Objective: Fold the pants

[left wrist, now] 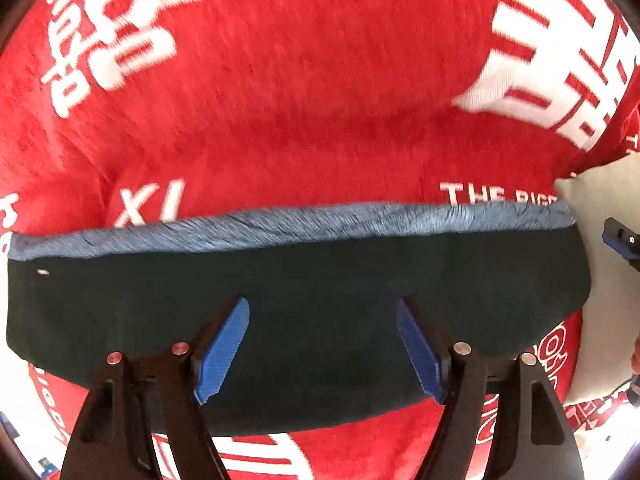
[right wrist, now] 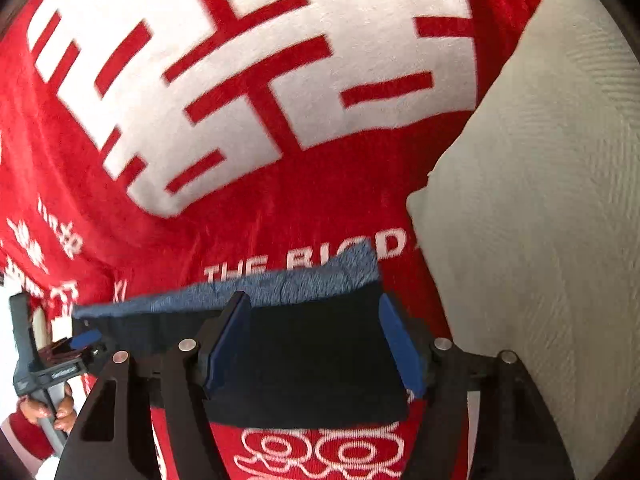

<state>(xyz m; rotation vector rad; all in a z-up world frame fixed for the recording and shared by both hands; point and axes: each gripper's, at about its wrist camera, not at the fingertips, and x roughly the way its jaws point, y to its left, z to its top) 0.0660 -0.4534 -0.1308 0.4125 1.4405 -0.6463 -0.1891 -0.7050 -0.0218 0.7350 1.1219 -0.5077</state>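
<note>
Left wrist view: we see the left tongs (left wrist: 322,344) released, their blue pads (left wrist: 222,354) spread apart above the dark pants (left wrist: 320,280).
Pants: folded into a dark band with a fuzzy blue edge, lying on the red blanket (left wrist: 300,80).
Right wrist view: we see the right tongs (right wrist: 316,344) released over the end of the pants (right wrist: 312,364); the pads do not press the cloth.
Beside: a pale pillow (right wrist: 540,200) lies to the right on the red blanket (right wrist: 80,160).
</note>
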